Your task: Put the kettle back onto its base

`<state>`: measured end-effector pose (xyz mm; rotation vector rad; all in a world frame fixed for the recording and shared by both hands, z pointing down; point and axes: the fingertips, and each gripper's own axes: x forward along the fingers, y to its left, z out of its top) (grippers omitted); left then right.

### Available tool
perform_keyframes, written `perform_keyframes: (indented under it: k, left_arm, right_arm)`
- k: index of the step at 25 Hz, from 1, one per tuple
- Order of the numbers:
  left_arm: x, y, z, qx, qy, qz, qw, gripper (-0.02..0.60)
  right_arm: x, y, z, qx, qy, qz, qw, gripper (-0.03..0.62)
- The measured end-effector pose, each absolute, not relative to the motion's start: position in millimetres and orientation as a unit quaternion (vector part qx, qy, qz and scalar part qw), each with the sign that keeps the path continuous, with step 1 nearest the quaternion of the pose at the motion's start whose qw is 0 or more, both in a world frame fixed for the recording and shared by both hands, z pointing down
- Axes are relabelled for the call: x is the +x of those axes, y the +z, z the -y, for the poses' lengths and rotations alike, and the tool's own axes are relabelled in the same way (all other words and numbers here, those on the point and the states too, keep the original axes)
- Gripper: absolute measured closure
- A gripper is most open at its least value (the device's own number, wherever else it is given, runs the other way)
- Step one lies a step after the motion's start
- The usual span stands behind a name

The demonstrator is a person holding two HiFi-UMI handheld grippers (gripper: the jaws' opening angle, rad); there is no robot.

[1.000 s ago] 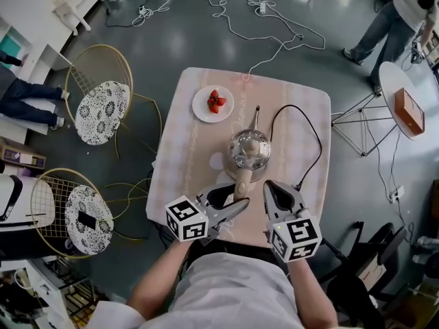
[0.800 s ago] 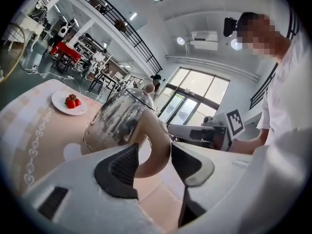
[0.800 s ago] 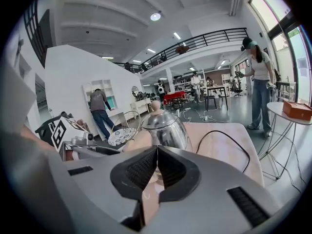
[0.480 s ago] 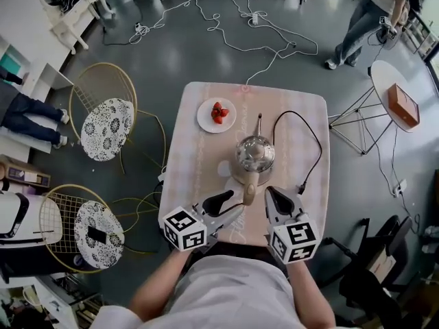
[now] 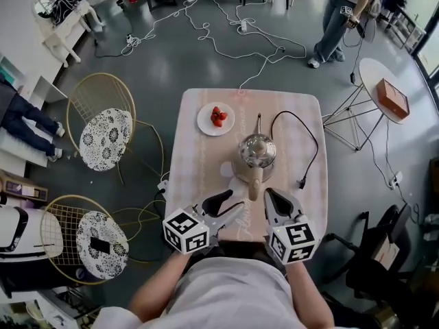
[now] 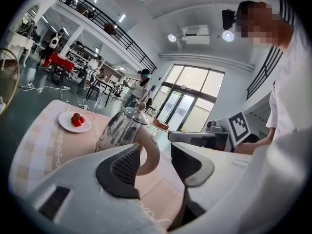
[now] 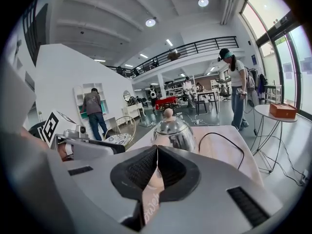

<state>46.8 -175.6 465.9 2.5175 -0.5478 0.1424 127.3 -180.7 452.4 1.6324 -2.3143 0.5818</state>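
A shiny steel kettle (image 5: 258,149) with a beige handle (image 5: 252,186) stands at the middle of the table (image 5: 195,156). A pale round rim, seemingly its base (image 5: 240,173), shows under it. Its handle points toward me. My left gripper (image 5: 230,208) is open just short of the handle and left of it. In the left gripper view (image 6: 158,162) the handle (image 6: 148,150) shows ahead between the jaws, untouched. My right gripper (image 5: 272,201) is shut with nothing in it, just right of the handle. The right gripper view (image 7: 157,169) shows the kettle (image 7: 173,130) beyond the jaws.
A black cord (image 5: 312,149) loops from the kettle to a loose plug (image 5: 300,182) at the table's right. A white plate of strawberries (image 5: 216,118) sits at the far left. Two wire chairs (image 5: 103,129) stand left, a small round table (image 5: 384,88) right.
The head view has drifted, so the table sits a little higher and further right in the picture. Both grippers stay near the front edge. The kettle has not moved.
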Motion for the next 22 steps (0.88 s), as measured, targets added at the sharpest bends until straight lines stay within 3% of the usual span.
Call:
perform_keyframes:
  k: [13, 22]
  left_arm:
    - [17, 442, 157, 0.947, 0.064, 0.210, 0.236, 0.385]
    - [4, 435, 141, 0.950, 0.075, 0.216, 0.211, 0.468]
  right_arm:
    - [94, 439, 149, 0.586, 0.188, 0.780, 0.115, 0.589]
    - [67, 432, 129, 0.592, 0.178, 0.778, 0.112, 0.589]
